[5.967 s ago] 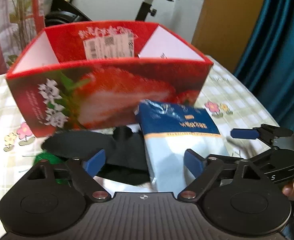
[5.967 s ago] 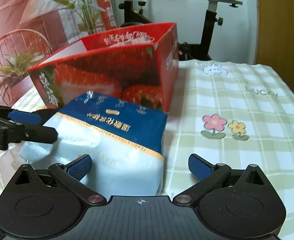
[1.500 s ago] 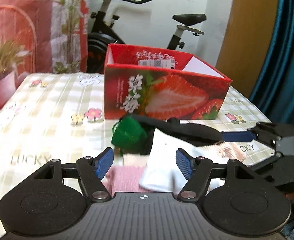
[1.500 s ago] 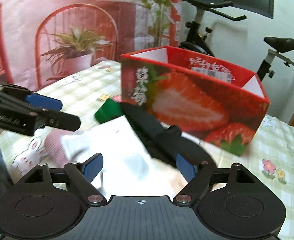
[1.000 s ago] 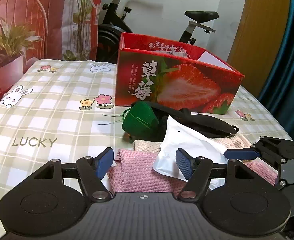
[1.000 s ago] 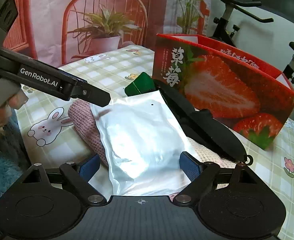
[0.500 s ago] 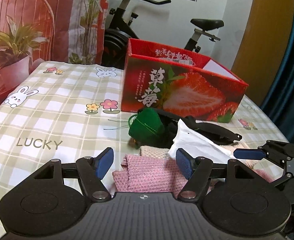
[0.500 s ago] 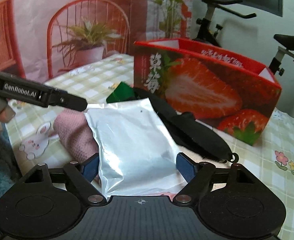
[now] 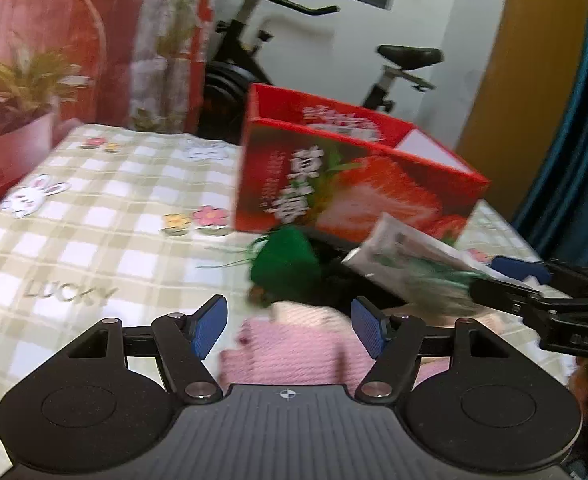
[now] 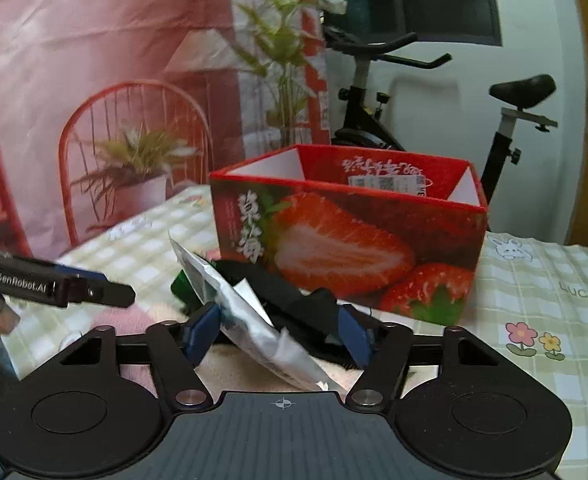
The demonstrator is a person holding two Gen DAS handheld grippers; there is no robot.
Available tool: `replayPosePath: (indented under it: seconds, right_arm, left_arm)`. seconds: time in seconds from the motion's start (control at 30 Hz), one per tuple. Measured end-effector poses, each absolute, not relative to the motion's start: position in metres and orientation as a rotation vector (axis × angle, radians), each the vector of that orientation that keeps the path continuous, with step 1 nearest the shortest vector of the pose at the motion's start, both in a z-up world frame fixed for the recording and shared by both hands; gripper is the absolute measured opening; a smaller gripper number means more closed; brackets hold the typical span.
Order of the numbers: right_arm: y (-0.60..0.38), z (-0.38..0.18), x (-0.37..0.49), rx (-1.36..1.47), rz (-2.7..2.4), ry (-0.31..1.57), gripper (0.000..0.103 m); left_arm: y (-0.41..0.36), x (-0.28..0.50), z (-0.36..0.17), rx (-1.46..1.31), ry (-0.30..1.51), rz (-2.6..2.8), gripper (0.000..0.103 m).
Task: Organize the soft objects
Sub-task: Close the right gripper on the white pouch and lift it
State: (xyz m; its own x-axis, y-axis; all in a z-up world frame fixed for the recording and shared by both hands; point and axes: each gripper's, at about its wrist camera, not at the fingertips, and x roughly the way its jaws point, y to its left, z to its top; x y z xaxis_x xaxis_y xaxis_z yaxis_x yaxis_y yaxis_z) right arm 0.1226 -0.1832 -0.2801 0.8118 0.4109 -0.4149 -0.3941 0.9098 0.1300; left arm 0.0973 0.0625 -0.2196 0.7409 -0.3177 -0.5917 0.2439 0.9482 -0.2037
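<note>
A red strawberry box point(image 9: 358, 184) point(image 10: 350, 240) stands open on the checked tablecloth. In front of it lies a pile: a green soft thing point(image 9: 285, 264), a black strap or bag point(image 10: 294, 300), a pink knitted cloth point(image 9: 294, 356). A silver-white packet point(image 10: 249, 320) point(image 9: 410, 256) stands tilted on its edge between the jaws of my right gripper point(image 10: 279, 336), which are apart and not pressing it. My left gripper point(image 9: 289, 328) is open and empty above the pink cloth.
The table point(image 9: 93, 240) is covered by a green-checked cloth point(image 10: 542, 288) with flower and rabbit prints. An exercise bike point(image 10: 394, 92) and a pink backdrop with a plant picture point(image 10: 133, 100) stand behind the table. A blue curtain point(image 9: 574, 160) hangs at the right.
The silver packet has tipped up from lying flat to standing on its edge between the right jaws. Both views have shifted a little and are blurred by motion.
</note>
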Motion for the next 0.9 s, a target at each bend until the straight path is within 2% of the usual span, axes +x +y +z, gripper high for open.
replayPosePath:
  seconds: [0.1, 0.23, 0.5, 0.63, 0.9]
  right_arm:
    - [-0.188, -0.281, 0.127, 0.091, 0.446, 0.452, 0.047]
    - [-0.191, -0.281, 0.130, 0.124, 0.476, 0.455, 0.037]
    - [-0.201, -0.280, 0.134, 0.194, 0.470, 0.458, 0.034]
    - [-0.205, -0.280, 0.135, 0.197, 0.470, 0.453, 0.030]
    - [-0.202, -0.278, 0.134, 0.160, 0.512, 0.453, 0.025]
  left_arm:
    - [0.055, 0.107, -0.209, -0.134, 0.660, -0.407, 0.062]
    - [0.042, 0.125, -0.203, -0.127, 0.664, -0.491, 0.061]
    - [0.004, 0.162, -0.219, 0.073, 0.673, -0.678, 0.063]
    - [0.002, 0.173, -0.226, 0.061, 0.685, -0.691, 0.063]
    - [0.011, 0.165, -0.220, 0.074, 0.578, -0.717, 0.081]
